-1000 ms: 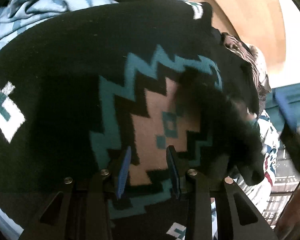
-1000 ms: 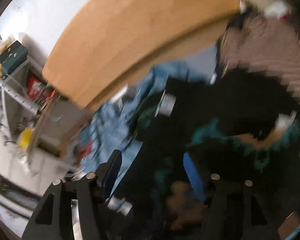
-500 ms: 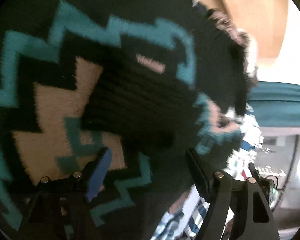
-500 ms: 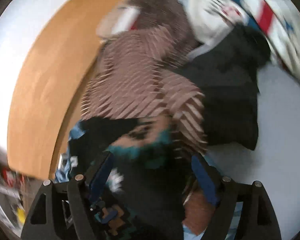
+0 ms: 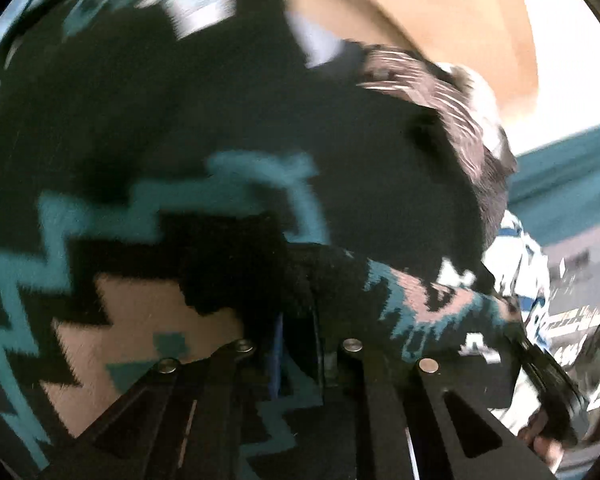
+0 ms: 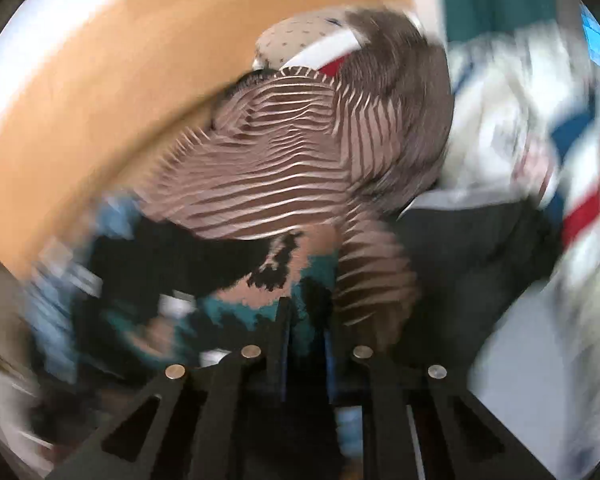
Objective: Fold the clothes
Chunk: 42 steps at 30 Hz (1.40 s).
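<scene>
Left wrist view: left gripper (image 5: 298,344) clamped on a dark fold of the black knit sweater (image 5: 228,128), jaws just drawn together with the wool caught between them. Teal zigzag and tan blocks of the pattern filling most of the frame; a sleeve with the same pattern trailing off to the right. Behind it a brown striped garment (image 5: 452,108), then a white and blue printed cloth (image 5: 520,264). No lettering clear enough to read.

Right wrist view: right gripper (image 6: 306,330) likewise just closed, pinching the teal and tan edge of the sweater. Above it the brown striped garment heaped up, a white cloth with red and blue patches (image 6: 540,128) at the right, a wooden board (image 6: 100,92) beyond. Heavily blurred; no brand or label legible.

Judged by this: folding barely begun, sweater merely gripped at two points, pile unsorted.
</scene>
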Motion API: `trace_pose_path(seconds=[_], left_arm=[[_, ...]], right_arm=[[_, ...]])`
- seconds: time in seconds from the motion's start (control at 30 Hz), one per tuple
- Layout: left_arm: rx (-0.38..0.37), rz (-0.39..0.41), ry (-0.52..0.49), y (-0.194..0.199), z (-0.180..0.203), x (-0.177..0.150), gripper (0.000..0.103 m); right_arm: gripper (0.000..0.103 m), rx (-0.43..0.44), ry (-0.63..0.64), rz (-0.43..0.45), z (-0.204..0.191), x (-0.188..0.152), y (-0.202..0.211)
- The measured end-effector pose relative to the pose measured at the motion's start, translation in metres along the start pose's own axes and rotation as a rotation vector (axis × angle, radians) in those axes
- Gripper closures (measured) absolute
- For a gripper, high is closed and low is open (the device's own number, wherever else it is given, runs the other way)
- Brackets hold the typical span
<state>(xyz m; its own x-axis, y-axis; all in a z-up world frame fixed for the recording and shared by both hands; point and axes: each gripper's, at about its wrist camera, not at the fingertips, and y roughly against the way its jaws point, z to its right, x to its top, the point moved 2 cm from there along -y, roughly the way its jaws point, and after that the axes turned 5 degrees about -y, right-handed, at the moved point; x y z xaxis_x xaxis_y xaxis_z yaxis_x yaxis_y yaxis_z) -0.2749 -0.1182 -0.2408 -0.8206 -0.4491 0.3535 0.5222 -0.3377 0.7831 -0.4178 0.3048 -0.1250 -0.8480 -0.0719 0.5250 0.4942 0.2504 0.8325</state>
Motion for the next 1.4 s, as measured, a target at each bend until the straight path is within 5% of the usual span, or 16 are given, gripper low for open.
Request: trace_pose_path(seconds=[0.07, 0.13, 0.2, 0.27, 0.4, 0.5, 0.67, 0.7, 0.73, 0.8, 1.07, 1.23, 1.33, 1.4], left_arm=[[0.039, -0.027, -0.031, -0.007, 0.007, -0.003, 0.091], [0.048, -0.057, -0.022, -0.011, 0.005, -0.007, 0.090], [0.007, -0.074, 0.040, -0.008, -0.009, -0.012, 0.076], [0.035, -0.040, 0.096, 0.001, -0.027, -0.013, 0.042], [0.050, 0.036, 0.201, 0.014, -0.055, -0.006, 0.034], [-0.037, -0.089, 0.225, -0.013, -0.050, -0.001, 0.034], [0.030, -0.122, 0.139, -0.040, -0.025, -0.003, 0.038], [0.036, -0.116, 0.123, -0.042, -0.020, -0.003, 0.048], [0.041, -0.109, 0.107, -0.043, -0.015, -0.003, 0.070], [0.033, -0.094, 0.094, -0.041, -0.009, -0.002, 0.088], [-0.067, 0.164, 0.020, 0.021, 0.035, 0.058, 0.091], [-0.082, 0.235, -0.022, 0.056, 0.035, 0.083, 0.091], [-0.069, 0.242, -0.042, 0.084, 0.015, 0.062, 0.091], [-0.036, 0.264, -0.048, 0.092, 0.006, 0.057, 0.091]], right_arm=[[0.087, -0.065, 0.005, -0.028, 0.002, -0.001, -0.018], [0.071, -0.090, -0.057, -0.059, 0.012, -0.004, -0.036], [0.050, -0.065, -0.182, -0.069, 0.031, -0.010, -0.040], [0.047, 0.028, -0.346, -0.053, 0.049, -0.018, -0.027], [0.033, 0.274, -0.546, 0.041, 0.059, -0.045, 0.013], [0.031, 0.355, -0.546, 0.023, 0.046, -0.065, 0.024], [0.028, 0.453, -0.561, -0.048, 0.021, -0.095, 0.020], [0.026, 0.464, -0.557, -0.063, 0.016, -0.099, 0.018], [0.026, 0.467, -0.545, -0.079, 0.011, -0.103, 0.016], [0.026, 0.460, -0.523, -0.098, 0.003, -0.108, 0.012], [0.026, 0.505, -0.432, -0.139, -0.020, -0.115, 0.010], [0.027, 0.519, -0.293, -0.169, -0.060, -0.120, -0.001], [0.034, 0.504, -0.168, -0.120, -0.087, -0.118, -0.010], [0.048, 0.430, -0.145, -0.095, -0.088, -0.114, -0.018]])
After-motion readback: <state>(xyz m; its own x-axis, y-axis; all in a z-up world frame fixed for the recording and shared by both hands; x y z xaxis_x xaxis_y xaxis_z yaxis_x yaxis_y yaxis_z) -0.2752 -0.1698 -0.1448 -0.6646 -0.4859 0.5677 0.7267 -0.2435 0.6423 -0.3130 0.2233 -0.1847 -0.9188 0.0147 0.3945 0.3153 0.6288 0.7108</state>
